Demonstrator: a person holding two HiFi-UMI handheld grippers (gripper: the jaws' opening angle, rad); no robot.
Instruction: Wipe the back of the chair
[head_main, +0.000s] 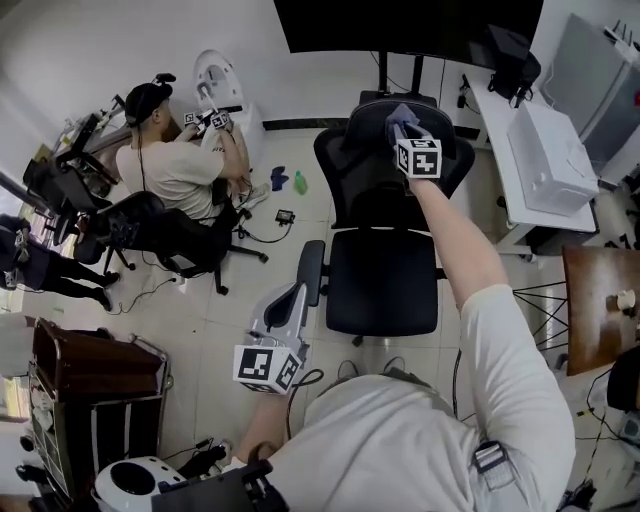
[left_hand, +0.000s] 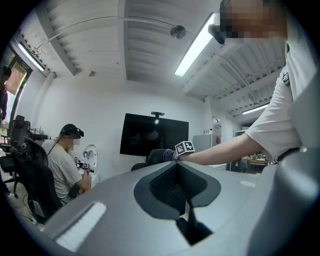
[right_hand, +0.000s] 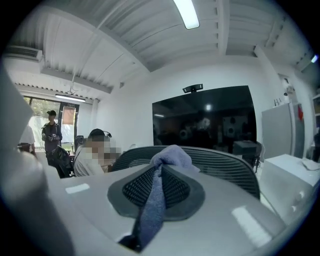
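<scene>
Right tool: clenched on a blue cloth bunched at its tips. Directly ahead of it is the top rim of the chair back, which the cloth appears to meet. Left tool: jaws together, holding nothing, low and well behind the right, beside the armrest. Assessment: wiping is at the upper edge, and the mesh below looks still to do.

Reaches toward upper centre with the right arm outstretched, right gripper clamped on a blue cloth; holds left gripper low, centre-left, jaws together, empty.
</scene>
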